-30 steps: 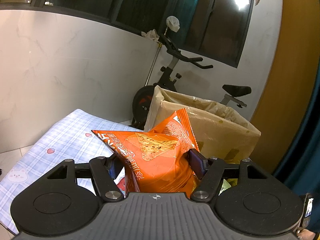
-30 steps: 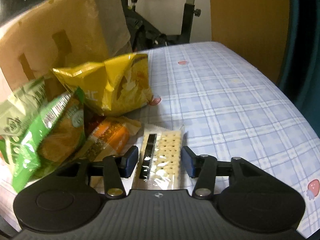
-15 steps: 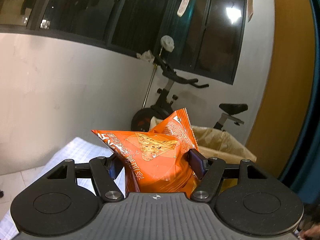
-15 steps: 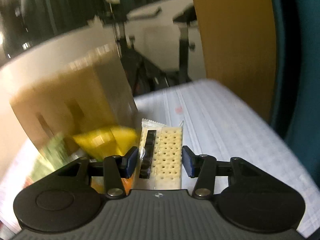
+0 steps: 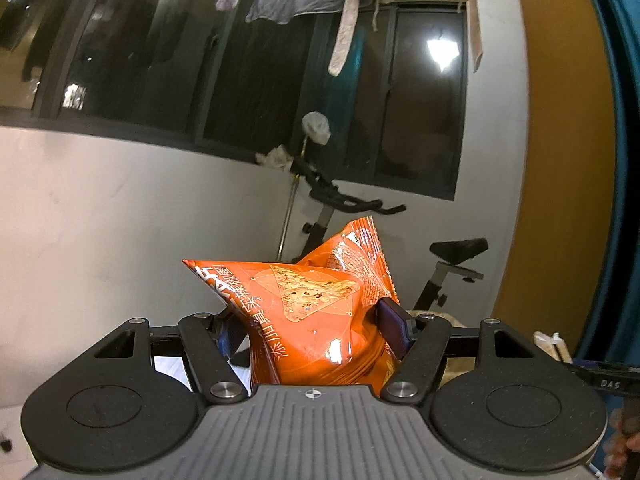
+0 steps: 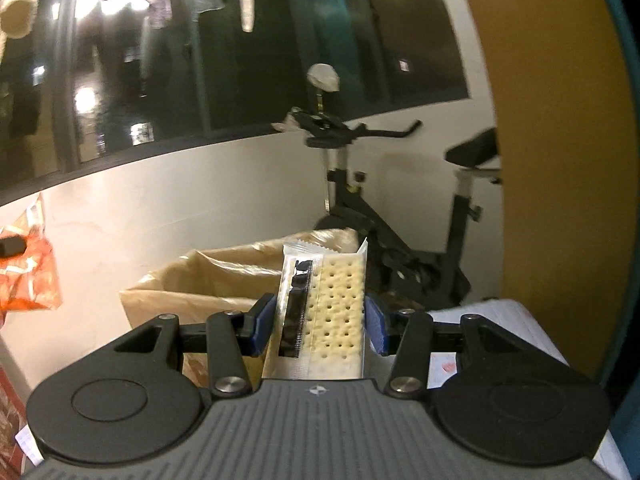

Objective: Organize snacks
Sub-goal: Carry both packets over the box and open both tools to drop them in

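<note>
Both hands went up: left gripper point(image 5: 312, 320) squeezes the orange chip bag point(image 5: 316, 312), right gripper point(image 6: 320, 322) pinches the cracker pack point(image 6: 324, 312), high above the cardboard box point(image 6: 224, 280), probably next stop.

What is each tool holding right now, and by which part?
Left tool: orange chip bag, pinched across its lower body. Right tool: clear cracker packet, clamped by its long side edges, near the lower half.

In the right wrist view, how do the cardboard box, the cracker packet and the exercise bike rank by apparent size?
1. exercise bike
2. cardboard box
3. cracker packet
The packet is nearest the camera, so it looks bigger than it is.
</note>
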Motion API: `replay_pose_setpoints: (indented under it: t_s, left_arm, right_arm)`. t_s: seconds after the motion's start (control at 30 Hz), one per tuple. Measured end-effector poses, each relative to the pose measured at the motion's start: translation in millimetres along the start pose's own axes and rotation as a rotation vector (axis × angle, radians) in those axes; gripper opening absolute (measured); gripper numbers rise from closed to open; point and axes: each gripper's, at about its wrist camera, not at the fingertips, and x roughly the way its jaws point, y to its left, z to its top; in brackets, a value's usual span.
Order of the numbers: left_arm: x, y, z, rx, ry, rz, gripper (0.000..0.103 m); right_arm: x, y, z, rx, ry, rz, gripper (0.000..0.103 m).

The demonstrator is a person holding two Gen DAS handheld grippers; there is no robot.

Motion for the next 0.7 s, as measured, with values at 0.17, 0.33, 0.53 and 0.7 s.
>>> replay_pose_setpoints:
  t_s: [0.17, 0.33, 0.53, 0.7]
  left_arm:
    - [17.4, -4.6, 0.2, 0.018, 0.02, -0.021, 0.071]
    - [50.3, -8.5, -0.5, 0.011, 0.061, -0.035, 0.071]
    - [87.6, -11.7, 3.5, 0.02, 0.102, -0.06, 0.071]
    - [126.7, -12.7, 10.2, 0.02, 0.145, -0.073, 0.071]
  right_arm:
    - [23.0, 12.3, 6.1, -0.05, -0.002, 0.036, 0.05]
    - [42.5, 18.3, 12.5, -0.068, 0.003, 0.069, 0.05]
    - [74.4, 25.0, 23.9, -0.089, 0.007, 0.105, 0.05]
    - [111.6, 27.3, 32.5, -0.096, 0.051, 0.111, 0.05]
